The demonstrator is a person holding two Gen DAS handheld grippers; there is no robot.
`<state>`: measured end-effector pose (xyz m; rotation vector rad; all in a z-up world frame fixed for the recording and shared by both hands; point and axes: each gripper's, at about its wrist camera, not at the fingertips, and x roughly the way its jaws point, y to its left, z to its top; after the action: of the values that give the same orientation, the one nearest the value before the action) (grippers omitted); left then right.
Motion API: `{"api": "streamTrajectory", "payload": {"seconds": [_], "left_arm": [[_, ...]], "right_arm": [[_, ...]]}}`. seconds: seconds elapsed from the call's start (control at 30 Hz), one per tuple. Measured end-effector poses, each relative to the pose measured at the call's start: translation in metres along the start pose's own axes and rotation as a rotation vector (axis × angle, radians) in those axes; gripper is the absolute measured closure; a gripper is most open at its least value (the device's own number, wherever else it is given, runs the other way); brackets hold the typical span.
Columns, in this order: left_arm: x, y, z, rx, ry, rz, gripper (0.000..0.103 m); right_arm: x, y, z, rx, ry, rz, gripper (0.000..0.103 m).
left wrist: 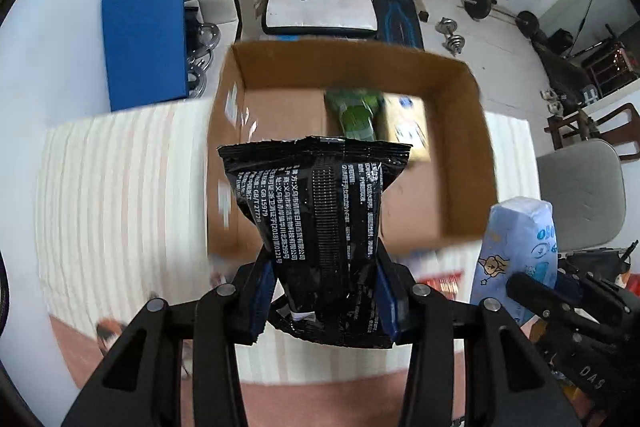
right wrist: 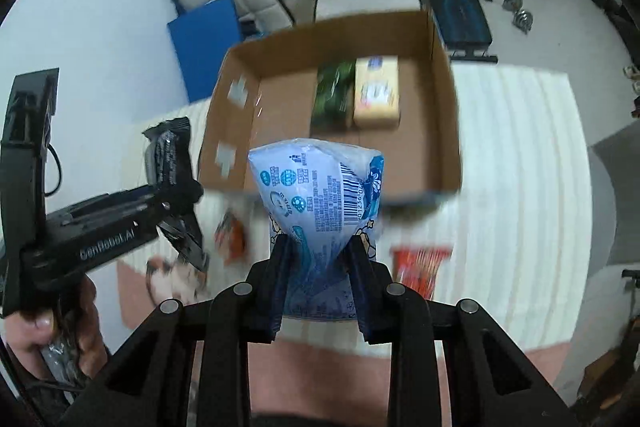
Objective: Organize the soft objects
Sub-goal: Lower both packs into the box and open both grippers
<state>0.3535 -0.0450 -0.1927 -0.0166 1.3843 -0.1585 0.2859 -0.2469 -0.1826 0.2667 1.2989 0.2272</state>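
The black packet point(left wrist: 320, 227), printed "GB 15979", is clenched in the left gripper point(left wrist: 322, 291) jaws before the cardboard box point(left wrist: 460, 155). The blue packet point(right wrist: 320, 195), barcode showing, is clenched in the right gripper point(right wrist: 320, 279). Only the right view shows "GenRobot.AI" on the left gripper and the box's green pack point(right wrist: 332, 95) and yellow pack point(right wrist: 377, 93) sharply.

Both grippers are the same build: matte black linkage arms with triangular cutouts and round silver pivot screws at the joints, ending in ribbed dark blue pads. The left gripper point(left wrist: 324, 291) has four of those screws across its linkage, and the right gripper point(right wrist: 320, 263) matches it. From the right wrist view the left unit's black body carries white lettering along its side, partly blurred, plus a thin black cable looping off the boxy upright block. The left hand point(right wrist: 40, 327) under that body shows bare skin with a pale thumbnail.
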Motion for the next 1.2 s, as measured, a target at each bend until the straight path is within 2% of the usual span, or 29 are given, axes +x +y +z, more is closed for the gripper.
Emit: {"api": "streamTrajectory", "payload": {"seconds": [0.1, 0.3, 0.53, 0.73, 0.83, 0.9, 0.93, 0.97, 1.03, 1.07, 1.1, 1.13, 1.2], "left_arm": [[0.029, 0.005, 0.039, 0.001, 0.044, 0.019, 0.062], [0.102, 0.006, 0.087, 0.017, 0.142, 0.065, 0.062], [0.17, 0.009, 0.116, 0.015, 0.241, 0.064, 0.062], [0.197, 0.004, 0.13, 0.03, 0.286, 0.052, 0.062], [0.203, 0.002, 0.136, 0.032, 0.321, 0.064, 0.058], [0.201, 0.005, 0.138, 0.007, 0.344, 0.057, 0.055], [0.198, 0.005, 0.139, -0.002, 0.346, 0.042, 0.055], [0.193, 0.007, 0.14, -0.012, 0.341, 0.029, 0.054], [0.18, 0.007, 0.144, -0.015, 0.312, 0.019, 0.034], [0.173, 0.006, 0.145, -0.009, 0.291, 0.018, 0.019], [0.163, 0.005, 0.144, 0.002, 0.269, 0.021, 0.012], [0.157, 0.004, 0.143, 0.012, 0.255, 0.026, 0.012], [0.14, 0.002, 0.136, 0.027, 0.221, 0.038, 0.01]], "right_arm": [[0.034, -0.01, 0.038, 0.018, 0.031, -0.046, 0.073], [0.114, -0.019, 0.068, 0.033, 0.129, -0.136, 0.073], [0.176, -0.03, 0.069, 0.039, 0.23, -0.199, 0.073], [0.208, -0.037, 0.069, 0.035, 0.279, -0.23, 0.073], [0.214, -0.038, 0.067, 0.048, 0.297, -0.228, 0.072], [0.214, -0.037, 0.066, 0.052, 0.31, -0.223, 0.068], [0.211, -0.036, 0.067, 0.055, 0.307, -0.217, 0.058], [0.207, -0.035, 0.068, 0.055, 0.295, -0.21, 0.04], [0.196, -0.032, 0.07, 0.063, 0.274, -0.204, 0.023], [0.19, -0.031, 0.071, 0.064, 0.266, -0.202, 0.023], [0.184, -0.028, 0.072, 0.061, 0.255, -0.198, 0.023], [0.178, -0.027, 0.073, 0.065, 0.242, -0.193, 0.022], [0.168, -0.023, 0.074, 0.066, 0.231, -0.195, 0.013]]}}
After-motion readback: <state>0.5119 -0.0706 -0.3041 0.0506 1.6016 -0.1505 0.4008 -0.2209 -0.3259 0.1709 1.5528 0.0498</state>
